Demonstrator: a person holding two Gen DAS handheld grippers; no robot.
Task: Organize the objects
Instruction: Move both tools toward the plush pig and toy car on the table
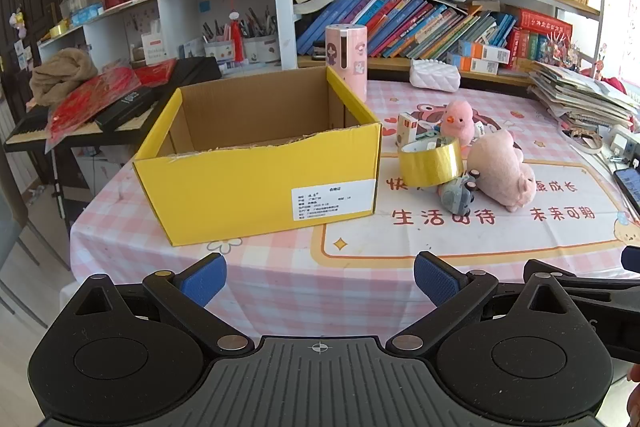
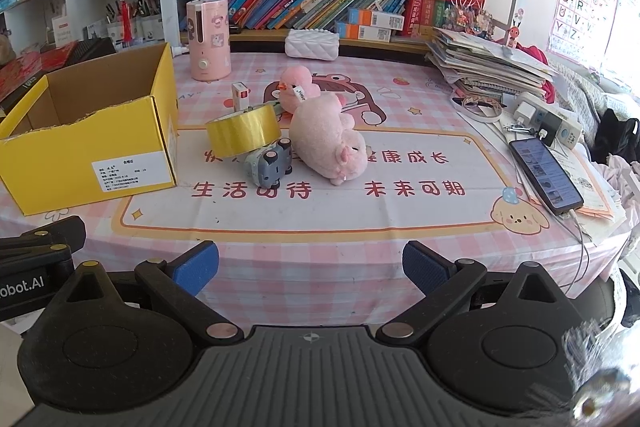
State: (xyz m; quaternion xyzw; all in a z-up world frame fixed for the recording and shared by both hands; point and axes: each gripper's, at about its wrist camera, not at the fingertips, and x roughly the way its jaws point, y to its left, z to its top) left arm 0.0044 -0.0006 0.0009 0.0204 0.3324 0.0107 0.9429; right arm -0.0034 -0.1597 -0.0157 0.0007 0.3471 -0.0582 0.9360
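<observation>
A yellow cardboard box [image 1: 256,183] [image 2: 86,151] stands with its top uncovered on the pink checked tablecloth [image 1: 360,279], nothing visible inside it. To its right lies a heap: a gold tape roll [image 1: 430,163] [image 2: 244,135], a grey toy car [image 1: 458,193] [image 2: 270,165], a pink plush pig [image 1: 502,169] [image 2: 328,143], a pink plush duck [image 1: 456,121] [image 2: 298,87] and a small white carton [image 1: 407,129] [image 2: 240,95]. My left gripper [image 1: 320,281] hovers open at the table's near edge, in front of the box. My right gripper [image 2: 310,269] is open too, nearer the heap. Both hold nothing.
A pink humidifier [image 2: 208,39] and a white quilted pouch [image 2: 312,45] stand at the back of the table. A stack of papers [image 2: 488,67], a power strip [image 2: 548,121] and a phone [image 2: 546,175] fill the right side. Bookshelves rise behind; a keyboard [image 1: 80,123] lies left.
</observation>
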